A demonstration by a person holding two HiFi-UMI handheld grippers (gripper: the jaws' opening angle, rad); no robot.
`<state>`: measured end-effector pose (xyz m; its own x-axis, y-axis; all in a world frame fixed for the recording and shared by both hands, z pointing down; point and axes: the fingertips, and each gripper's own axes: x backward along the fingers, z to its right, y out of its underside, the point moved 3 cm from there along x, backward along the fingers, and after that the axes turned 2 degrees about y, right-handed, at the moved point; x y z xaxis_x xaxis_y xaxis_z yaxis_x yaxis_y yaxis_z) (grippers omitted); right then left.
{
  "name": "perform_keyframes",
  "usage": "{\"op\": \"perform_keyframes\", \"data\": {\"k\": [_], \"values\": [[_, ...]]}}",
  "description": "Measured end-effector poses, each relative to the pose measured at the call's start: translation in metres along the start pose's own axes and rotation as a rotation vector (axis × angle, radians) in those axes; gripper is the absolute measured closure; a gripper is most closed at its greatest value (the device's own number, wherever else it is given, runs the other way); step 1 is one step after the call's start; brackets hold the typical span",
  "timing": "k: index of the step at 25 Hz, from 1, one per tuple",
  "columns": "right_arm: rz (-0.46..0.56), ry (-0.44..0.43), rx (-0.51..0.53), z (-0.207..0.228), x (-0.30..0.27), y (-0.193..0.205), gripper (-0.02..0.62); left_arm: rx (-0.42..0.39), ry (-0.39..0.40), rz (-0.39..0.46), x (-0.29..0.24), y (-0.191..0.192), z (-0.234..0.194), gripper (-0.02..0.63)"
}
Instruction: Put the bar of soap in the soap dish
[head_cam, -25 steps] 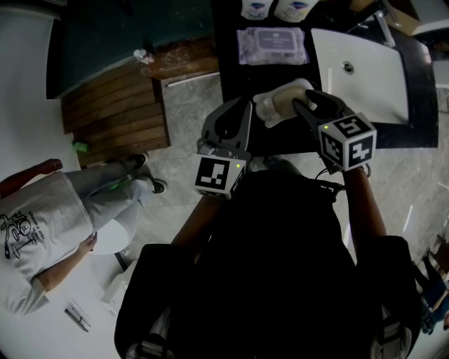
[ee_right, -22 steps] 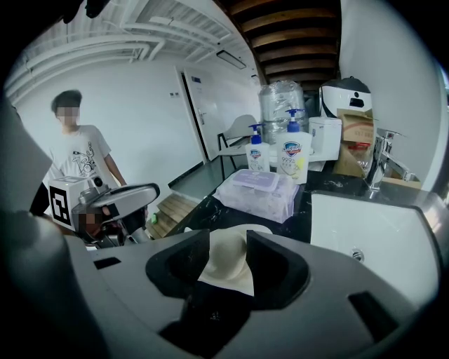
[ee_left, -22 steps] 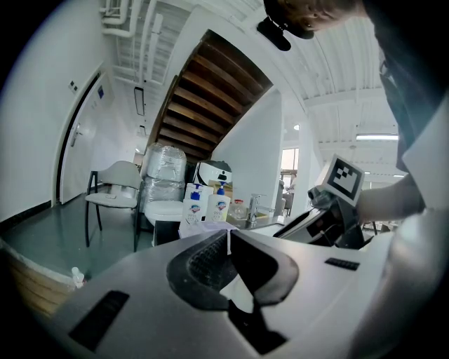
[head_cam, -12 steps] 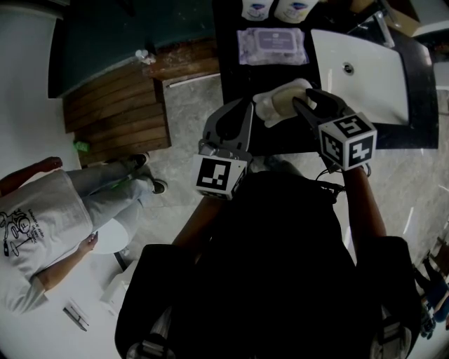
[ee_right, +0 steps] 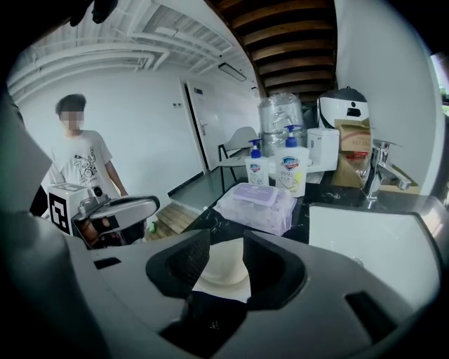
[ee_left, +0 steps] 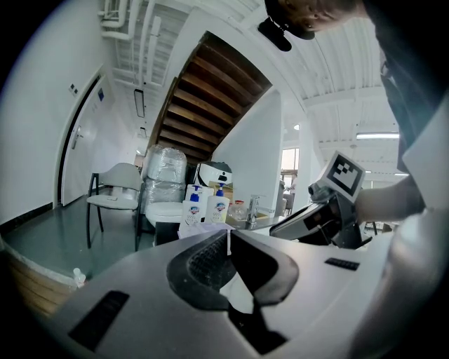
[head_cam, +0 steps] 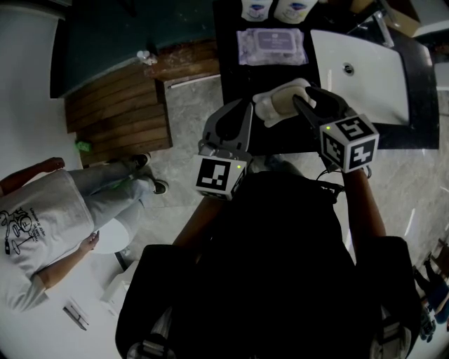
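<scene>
- Right gripper (head_cam: 303,97) (ee_right: 226,245): jaws stand apart, reaching over the near edge of the black counter (head_cam: 231,63).
- Bar of soap (head_cam: 289,97) (ee_right: 223,270): a pale rounded bar, showing in the gap between the right jaws. It lies on the white soap dish (head_cam: 265,110) at the counter's front edge, just left of the sink (head_cam: 372,77).
- Contact between right jaws and bar: cannot be confirmed. The right gripper view shows the bar partly behind both jaw pads, but no clear pinch.
- Left gripper (head_cam: 242,109) (ee_left: 228,242): jaws closed to a thin slit with nothing between them (only a sliver of pale background shows through). It hangs just left of the soap dish, off the counter's corner and not touching it.
- Behind the dish: a pack of wipes (head_cam: 272,44) (ee_right: 256,200) lying flat, then two pump bottles (head_cam: 256,8) (ee_right: 287,168) upright at the back of the counter.
- A bystander in a white T-shirt (head_cam: 35,224) (ee_right: 77,168) stands well apart, on the left.
</scene>
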<state>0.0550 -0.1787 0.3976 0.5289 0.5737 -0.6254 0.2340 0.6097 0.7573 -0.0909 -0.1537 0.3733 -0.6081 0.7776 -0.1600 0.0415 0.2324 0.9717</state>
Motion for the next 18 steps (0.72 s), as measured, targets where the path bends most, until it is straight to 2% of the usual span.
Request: {"op": "perform_keyframes", "data": {"k": [15,18], "values": [[0.167,-0.027,0.011,0.017,0.038,-0.012,0.449,-0.032,-0.043,-0.02,-0.005,-0.001,0.025,0.6],[0.193,-0.039,0.009,0.024,0.045,-0.011,0.475,-0.043,-0.054,-0.019,-0.009,-0.004,0.033,0.6]]}}
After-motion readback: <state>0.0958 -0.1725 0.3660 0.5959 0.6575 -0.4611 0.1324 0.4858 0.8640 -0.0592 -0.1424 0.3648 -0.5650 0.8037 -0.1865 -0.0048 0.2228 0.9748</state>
